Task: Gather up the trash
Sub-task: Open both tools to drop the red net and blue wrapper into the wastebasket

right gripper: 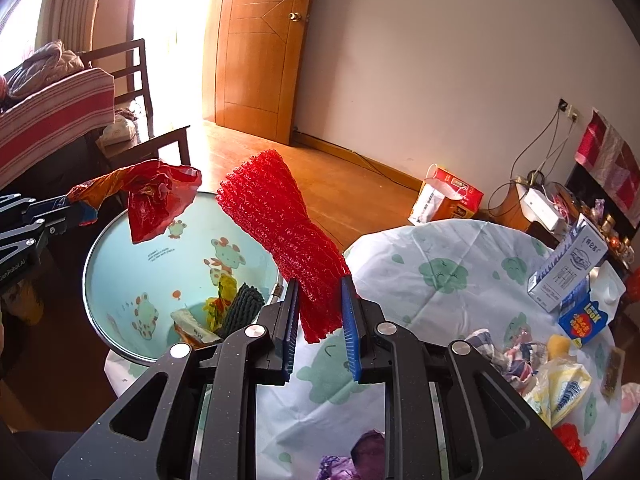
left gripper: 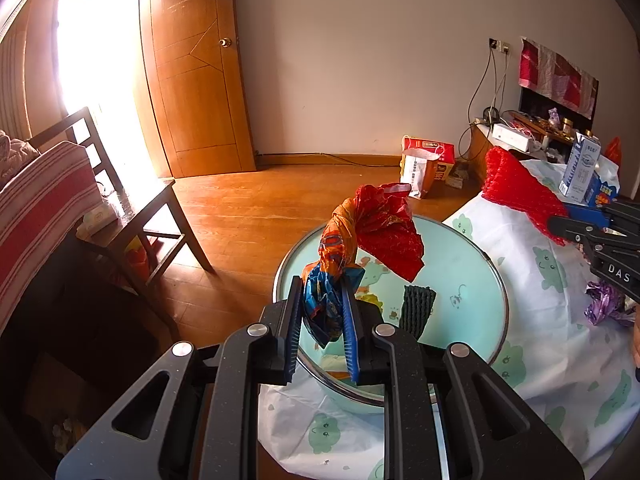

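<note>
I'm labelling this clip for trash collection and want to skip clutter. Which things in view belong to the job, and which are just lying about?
Part of the job:
- left gripper, shut on the crumpled wrapper
- right gripper, shut on the red foam net
- basin holding trash
- purple wrapper on the table

Just lying about:
- milk carton
- chair
- red box on the floor
</note>
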{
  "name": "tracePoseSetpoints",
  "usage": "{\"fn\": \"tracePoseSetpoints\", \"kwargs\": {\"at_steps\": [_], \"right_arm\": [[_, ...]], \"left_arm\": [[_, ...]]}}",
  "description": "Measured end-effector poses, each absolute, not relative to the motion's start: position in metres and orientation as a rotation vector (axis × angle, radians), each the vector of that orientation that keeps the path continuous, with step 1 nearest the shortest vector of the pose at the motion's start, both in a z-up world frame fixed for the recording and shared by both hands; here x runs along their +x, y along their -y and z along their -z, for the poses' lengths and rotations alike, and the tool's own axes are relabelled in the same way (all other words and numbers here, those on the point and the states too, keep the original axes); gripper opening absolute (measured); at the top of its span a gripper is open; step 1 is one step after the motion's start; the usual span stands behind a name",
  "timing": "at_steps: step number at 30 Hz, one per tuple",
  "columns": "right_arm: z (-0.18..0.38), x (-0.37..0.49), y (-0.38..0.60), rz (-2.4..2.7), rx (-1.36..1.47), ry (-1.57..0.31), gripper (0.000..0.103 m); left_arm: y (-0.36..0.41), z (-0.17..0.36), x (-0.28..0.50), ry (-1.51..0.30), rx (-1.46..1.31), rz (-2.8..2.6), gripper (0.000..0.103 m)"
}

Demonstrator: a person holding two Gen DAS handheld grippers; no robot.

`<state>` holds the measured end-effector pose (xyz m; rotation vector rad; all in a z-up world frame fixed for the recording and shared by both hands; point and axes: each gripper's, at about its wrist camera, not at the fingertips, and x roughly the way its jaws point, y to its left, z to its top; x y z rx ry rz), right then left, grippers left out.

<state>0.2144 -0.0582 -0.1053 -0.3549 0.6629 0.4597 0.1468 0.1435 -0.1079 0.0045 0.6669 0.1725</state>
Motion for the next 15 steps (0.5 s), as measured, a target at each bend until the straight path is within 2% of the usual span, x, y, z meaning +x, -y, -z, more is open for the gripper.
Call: {"fn": "tracePoseSetpoints", "kwargs": {"at_steps": [15], "right_arm": [[0.107, 0.215, 0.047, -0.473, -0.376, -0.667, 0.021]], "left_arm": [[-0.145, 0.109, 0.148, -0.671, 0.001, -0.176, 0.018]]}}
